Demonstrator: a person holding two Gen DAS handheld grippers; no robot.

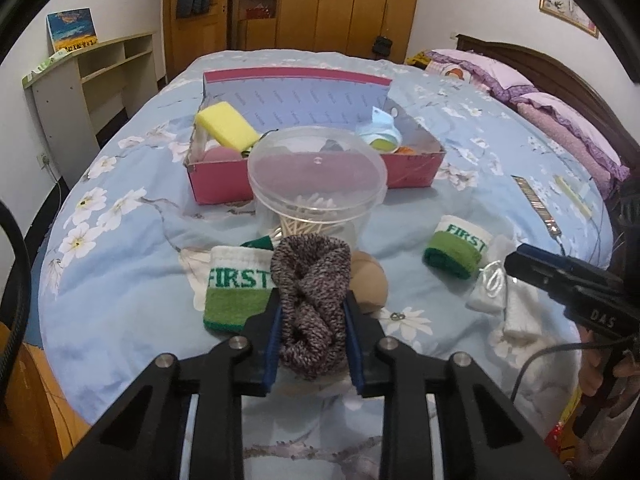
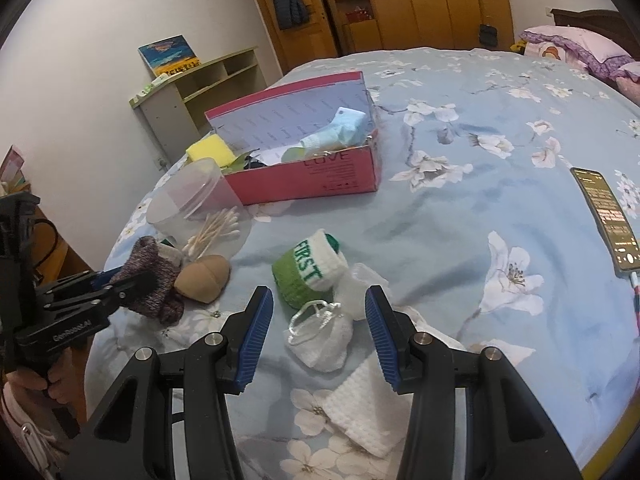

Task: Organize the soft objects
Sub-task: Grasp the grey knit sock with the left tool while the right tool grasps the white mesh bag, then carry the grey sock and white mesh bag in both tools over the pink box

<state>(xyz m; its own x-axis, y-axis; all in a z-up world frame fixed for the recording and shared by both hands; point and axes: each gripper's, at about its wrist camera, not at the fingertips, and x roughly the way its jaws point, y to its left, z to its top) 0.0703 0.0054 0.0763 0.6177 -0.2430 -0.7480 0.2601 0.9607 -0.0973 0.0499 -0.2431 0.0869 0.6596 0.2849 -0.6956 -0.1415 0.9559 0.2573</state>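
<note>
My left gripper (image 1: 311, 308) is shut on a rolled grey-purple knit sock (image 1: 310, 292), held just above the bed; it also shows in the right wrist view (image 2: 150, 280). My right gripper (image 2: 318, 312) is open and empty, its fingers either side of a white mesh pouch (image 2: 320, 340). A green-and-white "FIRST" wristband (image 2: 310, 272) lies just beyond it. A second wristband (image 1: 236, 292) and a tan soft ball (image 1: 370, 284) lie beside the sock. The pink box (image 1: 416, 168) holds a yellow sponge (image 1: 226, 126) and other soft items.
A clear plastic tub (image 1: 316, 184) of cotton swabs stands between the sock and the box. A white folded cloth (image 2: 368, 408) lies under my right gripper. A phone (image 2: 606, 216) lies at the right on the bed. Pillows (image 1: 568, 128) are at the far right.
</note>
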